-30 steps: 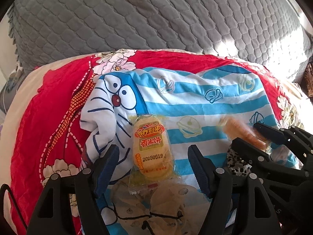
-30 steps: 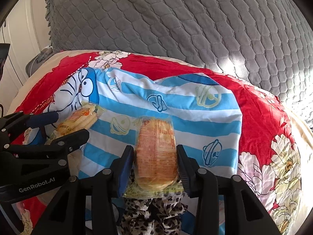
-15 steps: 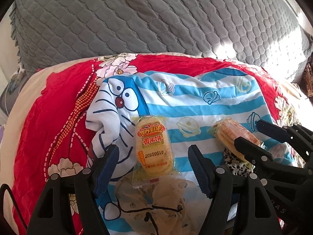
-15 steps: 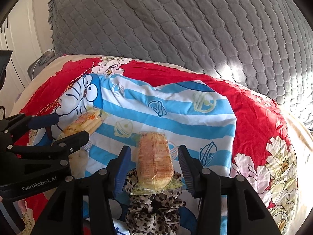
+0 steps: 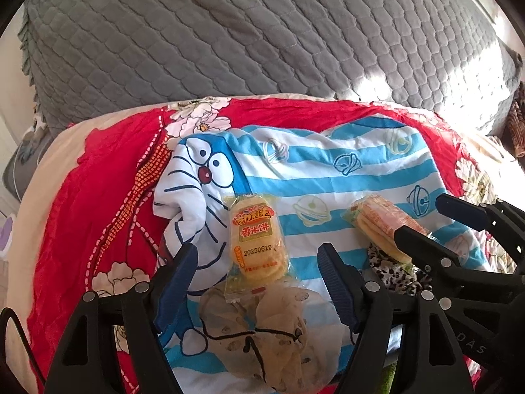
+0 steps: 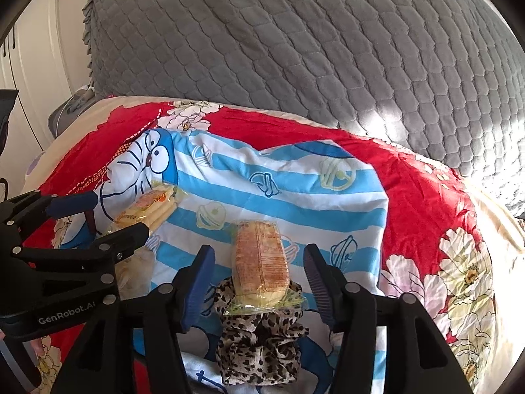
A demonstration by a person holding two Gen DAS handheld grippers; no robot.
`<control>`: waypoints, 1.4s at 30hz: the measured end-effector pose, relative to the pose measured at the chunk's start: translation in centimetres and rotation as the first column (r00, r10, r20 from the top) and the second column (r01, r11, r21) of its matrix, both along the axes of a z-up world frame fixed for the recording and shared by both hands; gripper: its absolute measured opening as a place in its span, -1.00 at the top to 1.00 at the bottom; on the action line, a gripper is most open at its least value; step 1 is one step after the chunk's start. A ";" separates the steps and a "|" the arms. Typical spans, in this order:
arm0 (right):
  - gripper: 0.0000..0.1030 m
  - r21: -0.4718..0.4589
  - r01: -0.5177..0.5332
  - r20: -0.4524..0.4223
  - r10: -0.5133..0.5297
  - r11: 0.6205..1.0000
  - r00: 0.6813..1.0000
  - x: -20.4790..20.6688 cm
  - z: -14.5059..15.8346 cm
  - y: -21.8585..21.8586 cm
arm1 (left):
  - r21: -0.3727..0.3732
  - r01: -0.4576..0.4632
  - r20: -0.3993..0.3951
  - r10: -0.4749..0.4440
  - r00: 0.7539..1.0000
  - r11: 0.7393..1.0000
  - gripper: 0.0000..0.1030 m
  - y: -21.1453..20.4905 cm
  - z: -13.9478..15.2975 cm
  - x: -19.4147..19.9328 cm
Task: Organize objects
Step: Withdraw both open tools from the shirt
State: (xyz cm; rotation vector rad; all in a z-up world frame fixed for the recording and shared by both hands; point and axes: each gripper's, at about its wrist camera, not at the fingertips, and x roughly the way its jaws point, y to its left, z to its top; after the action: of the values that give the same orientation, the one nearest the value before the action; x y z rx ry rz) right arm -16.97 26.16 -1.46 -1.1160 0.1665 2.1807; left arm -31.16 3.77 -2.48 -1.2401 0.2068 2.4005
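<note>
A yellow rice-cracker packet [image 5: 257, 239] lies face up on the blue-striped Doraemon cloth [image 5: 328, 177], its near end on a pale beige scrunchie [image 5: 259, 331]. My left gripper [image 5: 256, 272] is open around it, not touching. A second cracker packet [image 6: 261, 261] lies label side up with its near end on a leopard-print scrunchie [image 6: 259, 344]. My right gripper [image 6: 259, 272] is open on either side of it, empty. The second packet [image 5: 382, 226] and right gripper [image 5: 459, 226] also show in the left wrist view.
The striped cloth lies on a red floral sheet [image 6: 423, 197] over a bed. A grey quilted cover [image 5: 229, 32] rises behind. White cupboard doors [image 6: 32, 49] stand at the far left. The left gripper [image 6: 85, 220] appears at the left of the right wrist view.
My right gripper opened and let go of the second cracker packet, which now rests on the leopard scrunchie. Both grippers drew back a little toward me.
</note>
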 end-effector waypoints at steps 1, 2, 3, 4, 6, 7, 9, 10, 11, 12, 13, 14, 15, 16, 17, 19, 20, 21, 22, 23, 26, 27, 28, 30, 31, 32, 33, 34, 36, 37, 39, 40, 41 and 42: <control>-0.15 0.001 0.003 -0.003 -0.003 1.000 1.000 0.1 0.2 -0.1 | -0.002 -0.001 -0.001 0.001 1.000 1.000 -0.49 -0.1 0.1 0.1; -0.16 0.003 0.004 -0.004 -0.004 1.000 1.000 0.1 0.3 -0.1 | 0.000 -0.001 -0.003 0.001 1.000 1.000 -0.49 -0.1 0.3 0.2; -0.16 0.004 0.002 -0.005 -0.002 1.000 1.000 0.2 0.4 -0.2 | 0.001 -0.001 -0.002 0.001 1.000 1.000 -0.50 -0.1 0.3 0.2; -0.17 0.006 -0.001 -0.006 0.001 1.000 1.000 0.2 0.5 -0.3 | 0.001 0.000 -0.003 0.000 1.000 1.000 -0.50 -0.2 0.4 0.3; -0.17 0.010 -0.004 -0.006 0.005 1.000 1.000 0.3 0.7 -0.5 | 0.000 -0.001 -0.006 0.001 1.000 1.000 -0.50 -0.2 0.5 0.5; -0.17 0.010 -0.007 -0.008 0.007 1.000 1.000 0.3 0.9 -0.6 | 0.000 0.000 -0.008 0.000 1.000 1.000 -0.50 -0.3 0.6 0.6; -0.17 0.012 -0.008 -0.010 0.008 1.000 1.000 0.4 1.0 -0.7 | 0.000 0.002 -0.007 -0.002 1.000 1.000 -0.50 -0.3 0.7 0.7; -0.17 0.013 -0.011 -0.013 0.011 1.000 1.000 0.4 1.2 -0.8 | 0.002 0.003 -0.005 -0.003 1.000 1.000 -0.50 -0.4 0.8 0.8; -0.17 0.015 -0.011 -0.013 0.011 1.000 1.000 0.5 1.3 -0.9 | 0.000 0.003 -0.005 -0.003 1.000 1.000 -0.50 -0.4 0.9 0.8; -0.17 0.016 -0.012 -0.014 0.012 1.000 1.000 0.5 1.3 -0.9 | 0.000 0.004 -0.008 -0.004 1.000 1.000 -0.50 -0.5 1.0 1.0; -0.17 0.014 -0.012 -0.017 0.012 1.000 1.000 0.6 1.5 -1.0 | 0.001 0.004 -0.011 -0.004 1.000 1.000 -0.50 -0.5 1.1 1.1; -0.17 0.014 -0.013 -0.018 0.013 1.000 1.000 0.6 1.5 -1.1 | 0.004 0.006 -0.011 -0.006 1.000 1.000 -0.50 -0.6 1.2 1.2; -0.17 0.016 -0.015 -0.020 0.016 1.000 1.000 0.7 1.6 -1.1 | 0.005 0.007 -0.011 -0.007 1.000 1.000 -0.50 -0.6 1.3 1.3; -0.17 0.021 -0.015 -0.019 0.016 1.000 1.000 0.8 1.7 -1.2 | 0.007 0.006 -0.011 -0.006 1.000 1.000 -0.50 -0.8 1.4 1.4; -0.17 0.023 -0.015 -0.019 0.016 1.000 1.000 0.8 1.8 -1.3 | 0.009 0.006 -0.012 -0.006 1.000 1.000 -0.50 -0.9 1.6 1.5; -0.17 0.025 -0.018 -0.022 0.018 1.000 1.000 0.9 2.0 -1.5 | 0.009 0.007 -0.015 -0.007 1.000 1.000 -0.50 -0.7 1.7 1.6; -0.17 0.025 -0.018 -0.024 0.018 1.000 1.000 1.0 2.1 -1.6 | 0.008 0.015 -0.016 -0.015 1.000 1.000 -0.50 -0.8 1.9 1.7; -0.17 0.023 -0.018 -0.025 0.019 1.000 1.000 1.0 2.2 -1.7 | 0.007 0.016 -0.020 -0.016 1.000 1.000 -0.50 -0.7 2.0 1.9; -0.17 0.022 -0.019 -0.028 0.020 1.000 0.999 1.1 2.3 -1.8 | 0.005 0.017 -0.021 -0.017 1.000 1.000 -0.50 -0.7 2.1 1.9; -0.17 0.023 -0.019 -0.028 0.020 1.000 0.999 1.2 2.4 -1.8 | 0.005 0.019 -0.023 -0.019 1.000 1.000 -0.50 -0.8 2.2 2.0; -0.17 0.027 -0.022 -0.030 0.023 0.999 0.999 1.3 2.6 -2.1 | 0.004 0.018 -0.028 -0.018 0.999 1.000 -0.50 -0.8 2.5 2.3; -0.17 0.028 -0.021 -0.033 0.022 0.999 0.999 1.3 2.8 -2.2 | 0.004 0.018 -0.029 -0.018 0.999 1.000 -0.50 -0.8 2.6 2.4; -0.18 0.029 -0.022 -0.034 0.023 0.999 0.999 1.4 2.9 -2.3 | 0.003 0.019 -0.029 -0.019 0.999 1.000 -0.50 -0.9 2.6 2.5; -0.18 0.031 -0.024 -0.034 0.025 0.999 0.999 1.5 3.0 -2.5 | 0.002 0.020 -0.032 -0.020 0.999 1.000 -0.50 -0.9 2.8 2.7; -0.19 0.033 -0.024 -0.035 0.025 0.999 0.999 1.6 3.1 -2.6 | 0.002 0.021 -0.034 -0.021 0.999 1.000 -0.50 -1.0 2.9 2.8; -0.20 0.035 -0.024 -0.037 0.025 0.999 0.999 1.6 3.2 -2.7 | 0.003 0.022 -0.033 -0.022 0.999 1.000 -0.50 -1.0 2.9 2.9; -0.21 0.038 -0.025 -0.039 0.026 0.999 0.999 1.7 3.3 -2.8 | 0.002 0.023 -0.033 -0.023 0.999 1.000 -0.50 -1.0 3.0 3.0; -0.22 0.040 -0.025 -0.041 0.026 0.999 0.999 1.8 3.5 -2.8 | 0.001 0.026 -0.034 -0.026 0.999 1.000 -0.50 -1.0 3.0 3.1; -0.23 0.049 -0.019 -0.042 0.021 0.999 0.999 1.9 3.7 -2.9 | 0.001 0.027 -0.035 -0.027 0.999 1.000 -0.51 -1.0 3.2 3.3; -0.23 0.050 -0.021 -0.043 0.023 0.999 0.999 1.9 3.7 -3.0 | 0.005 0.027 -0.034 -0.027 0.999 1.000 -0.51 -1.1 3.3 3.4; -0.24 0.051 -0.022 -0.048 0.024 0.998 0.999 2.1 3.9 -3.2 | 0.005 0.027 -0.035 -0.027 0.999 1.000 -0.51 -1.2 3.4 3.5; -0.24 0.049 -0.022 -0.049 0.025 0.999 0.999 2.1 4.0 -3.2 | 0.007 0.029 -0.035 -0.028 0.999 1.000 -0.51 -1.2 3.4 3.5; -0.24 0.049 -0.023 -0.049 0.026 0.999 0.998 2.2 4.1 -3.3 | 0.008 0.029 -0.034 -0.029 0.999 1.000 -0.51 -1.3 3.5 3.7; -0.24 0.052 -0.024 -0.050 0.027 0.998 0.998 2.3 4.2 -3.4 | 0.004 0.032 -0.031 -0.032 0.999 0.999 -0.51 -1.3 3.5 3.9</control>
State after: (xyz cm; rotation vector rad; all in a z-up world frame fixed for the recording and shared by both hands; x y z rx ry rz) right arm -14.71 22.72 2.71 -1.0407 0.1187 2.2242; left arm -27.28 2.48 1.01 -1.1899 0.2291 2.3925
